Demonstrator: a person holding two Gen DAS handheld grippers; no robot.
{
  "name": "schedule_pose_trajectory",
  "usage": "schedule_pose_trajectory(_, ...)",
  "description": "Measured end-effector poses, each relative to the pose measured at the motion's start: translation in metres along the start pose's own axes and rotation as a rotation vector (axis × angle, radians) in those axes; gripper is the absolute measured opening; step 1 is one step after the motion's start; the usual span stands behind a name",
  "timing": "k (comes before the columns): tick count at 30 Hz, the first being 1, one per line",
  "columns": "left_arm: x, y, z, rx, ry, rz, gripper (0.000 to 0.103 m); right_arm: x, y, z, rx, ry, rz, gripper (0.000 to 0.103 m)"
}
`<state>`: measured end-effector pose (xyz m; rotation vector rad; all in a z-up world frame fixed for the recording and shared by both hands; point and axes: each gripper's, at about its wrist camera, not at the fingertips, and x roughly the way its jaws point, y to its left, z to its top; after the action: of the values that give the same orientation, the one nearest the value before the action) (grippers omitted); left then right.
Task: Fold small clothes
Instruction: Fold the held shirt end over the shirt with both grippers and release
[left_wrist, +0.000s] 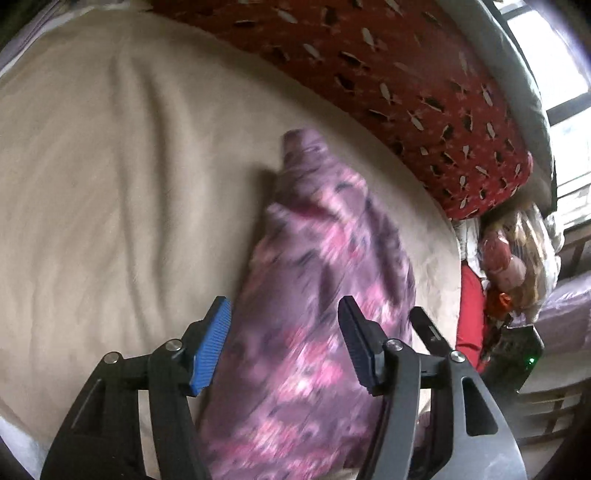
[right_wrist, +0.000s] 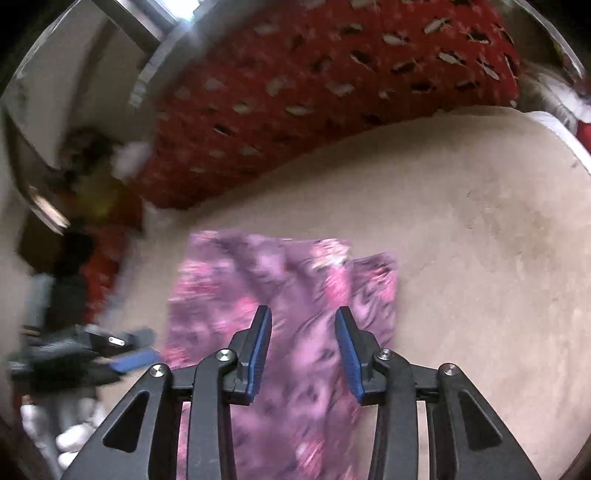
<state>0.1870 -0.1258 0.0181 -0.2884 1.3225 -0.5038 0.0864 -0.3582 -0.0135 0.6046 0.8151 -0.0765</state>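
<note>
A small purple garment with a pink and dark print (left_wrist: 314, 266) lies on a beige bed cover (left_wrist: 110, 166). In the left wrist view it runs lengthwise from between my fingers to a narrow far end. My left gripper (left_wrist: 284, 347) is open above its near part, holding nothing. In the right wrist view the garment (right_wrist: 280, 280) lies flat in a roughly folded shape. My right gripper (right_wrist: 303, 350) is open over it and empty. The left gripper also shows in the right wrist view (right_wrist: 110, 354), blurred, at the garment's left edge.
A red patterned blanket (left_wrist: 406, 85) is bunched along the far side of the bed and also shows in the right wrist view (right_wrist: 332, 81). Mixed clutter, with red and yellow things (right_wrist: 96, 206), lies beside the bed. A window (left_wrist: 554, 92) is at the far right.
</note>
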Motion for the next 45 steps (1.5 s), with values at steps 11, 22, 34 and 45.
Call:
schedule_pose_trajectory(11,0.065,-0.011,0.035,0.066,0.041,0.155,0.069,0.041,-0.018,0.001,-0.154,0.049,-0.071,0.008)
schedule_pose_trajectory(22,0.012,0.026,-0.042,0.089,-0.024,0.14,0.071,-0.014,-0.005,-0.035,-0.234,0.055,0.091,0.017)
schedule_pose_trajectory(34,0.003,0.046,-0.11,0.112,-0.001,0.213,0.088,-0.032,0.008,-0.092,-0.425,0.147,-0.045,0.032)
schedule_pose_trajectory(45,0.005,0.048,-0.124,0.155,-0.044,0.22,0.097,-0.029,-0.002,-0.114,-0.323,0.109,-0.076,0.038)
